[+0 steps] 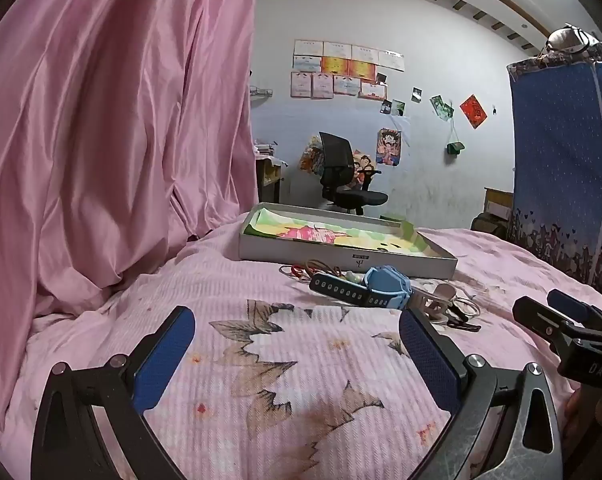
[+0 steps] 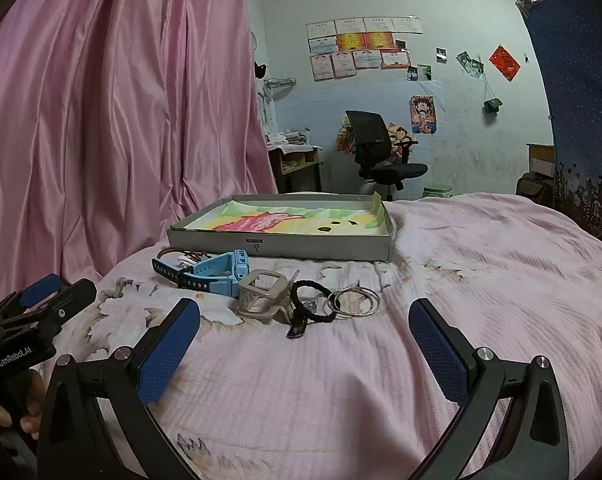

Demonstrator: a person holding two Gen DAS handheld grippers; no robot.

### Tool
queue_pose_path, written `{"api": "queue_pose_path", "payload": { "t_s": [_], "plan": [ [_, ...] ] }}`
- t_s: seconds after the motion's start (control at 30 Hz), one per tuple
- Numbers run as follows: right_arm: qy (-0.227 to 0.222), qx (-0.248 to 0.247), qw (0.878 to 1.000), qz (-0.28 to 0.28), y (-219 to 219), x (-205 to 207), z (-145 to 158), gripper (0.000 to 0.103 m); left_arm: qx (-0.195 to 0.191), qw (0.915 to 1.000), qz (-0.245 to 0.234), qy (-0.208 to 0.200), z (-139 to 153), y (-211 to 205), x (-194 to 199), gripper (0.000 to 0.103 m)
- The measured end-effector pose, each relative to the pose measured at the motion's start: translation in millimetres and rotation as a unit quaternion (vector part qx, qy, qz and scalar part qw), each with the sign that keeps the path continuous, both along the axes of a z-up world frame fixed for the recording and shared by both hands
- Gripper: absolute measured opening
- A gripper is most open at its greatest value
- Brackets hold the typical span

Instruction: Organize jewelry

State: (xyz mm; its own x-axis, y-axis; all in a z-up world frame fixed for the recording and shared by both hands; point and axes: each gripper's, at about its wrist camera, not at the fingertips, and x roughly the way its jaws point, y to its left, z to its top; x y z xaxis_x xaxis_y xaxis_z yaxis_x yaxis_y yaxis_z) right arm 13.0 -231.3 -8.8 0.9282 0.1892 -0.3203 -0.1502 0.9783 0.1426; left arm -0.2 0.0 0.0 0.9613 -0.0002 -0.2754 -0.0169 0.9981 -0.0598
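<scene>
on the pink bedspread point(image 2: 481, 264) in front of me, the jewelry lies in a loose cluster just before a shallow grey box point(image 2: 285, 246). my left gripper point(image 1: 297, 360) hangs low over the spread with its blue pads wide apart and nothing between them; my right gripper point(image 2: 305, 352) is likewise spread wide and holds nothing. in the right view i see the left gripper at the lower left edge, and in the left view the right one shows at the right edge.

the blue watch point(image 2: 217, 274) lies on its side at the left of the cluster, its dark strap point(image 1: 341, 290) stretched toward the left. behind it, near the box wall, i make out thin red and brown cords point(image 1: 317, 268), partly hidden. touching the watch on its right is a beige hair claw point(image 2: 265, 294), then a black hair tie point(image 2: 313, 300) overlapping it, then silver bangles point(image 2: 353, 300) overlapping the tie. a small dark clip point(image 2: 297, 330) lies nearest my right gripper.

the box holds a bright cloth lining point(image 2: 293, 222); a few small dark bits point(image 2: 335, 226) sit on it, too small to tell.
</scene>
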Motion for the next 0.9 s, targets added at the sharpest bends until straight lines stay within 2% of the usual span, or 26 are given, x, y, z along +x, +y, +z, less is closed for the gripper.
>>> {"api": "queue_pose_path", "payload": {
  "t_s": [0.9],
  "plan": [
    [-0.001, 0.001, 1.000, 0.000, 0.3, 0.4, -1.3, 0.102, 0.004, 1.0000, 0.000, 0.002, 0.1, -0.3, 0.1, 0.103]
  ]
}}
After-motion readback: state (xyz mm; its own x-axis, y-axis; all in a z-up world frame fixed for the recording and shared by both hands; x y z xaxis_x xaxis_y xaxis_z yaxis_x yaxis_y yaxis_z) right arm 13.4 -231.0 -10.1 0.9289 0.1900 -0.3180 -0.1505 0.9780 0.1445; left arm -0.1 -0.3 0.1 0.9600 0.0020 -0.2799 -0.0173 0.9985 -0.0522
